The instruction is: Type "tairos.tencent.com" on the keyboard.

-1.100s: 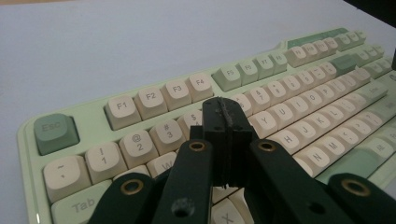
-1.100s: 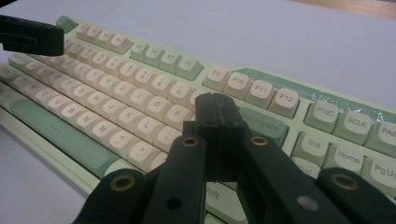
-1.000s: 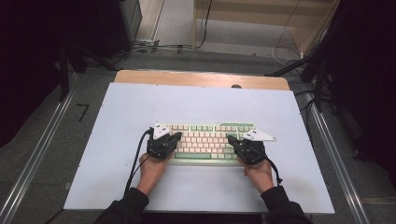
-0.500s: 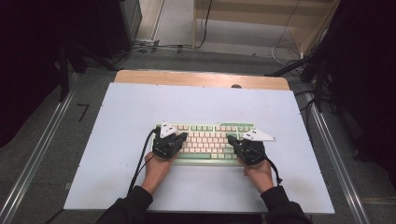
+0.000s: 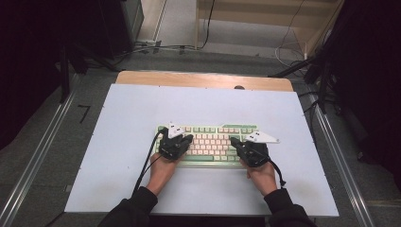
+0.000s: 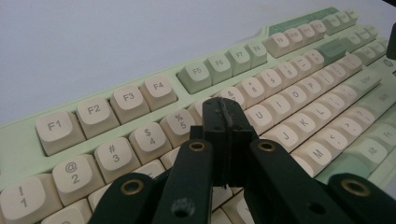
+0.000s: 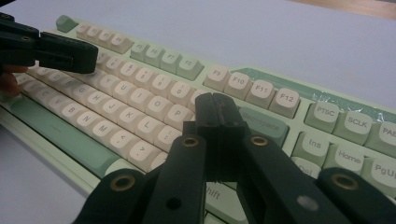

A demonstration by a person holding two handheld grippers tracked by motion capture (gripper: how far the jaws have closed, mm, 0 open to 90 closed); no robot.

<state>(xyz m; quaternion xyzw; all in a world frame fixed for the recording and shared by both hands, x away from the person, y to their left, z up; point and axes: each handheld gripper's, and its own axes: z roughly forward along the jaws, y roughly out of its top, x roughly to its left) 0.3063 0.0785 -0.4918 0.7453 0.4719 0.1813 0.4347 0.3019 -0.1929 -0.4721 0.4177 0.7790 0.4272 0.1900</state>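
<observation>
Both tools pressed together, empty: left tool (image 5: 185,138) at the keyboard's (image 5: 213,142) 9 o'clock end, right tool (image 5: 235,141) toward 3. Typing looked barely begun.

Closed jaws over green keyboard (image 7: 140,100)

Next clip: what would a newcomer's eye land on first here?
The green-and-cream keyboard in the middle of the pale blue table. Over its two ends hover the left gripper and right gripper, both with jaws shut and holding nothing, tips above the keys.
</observation>
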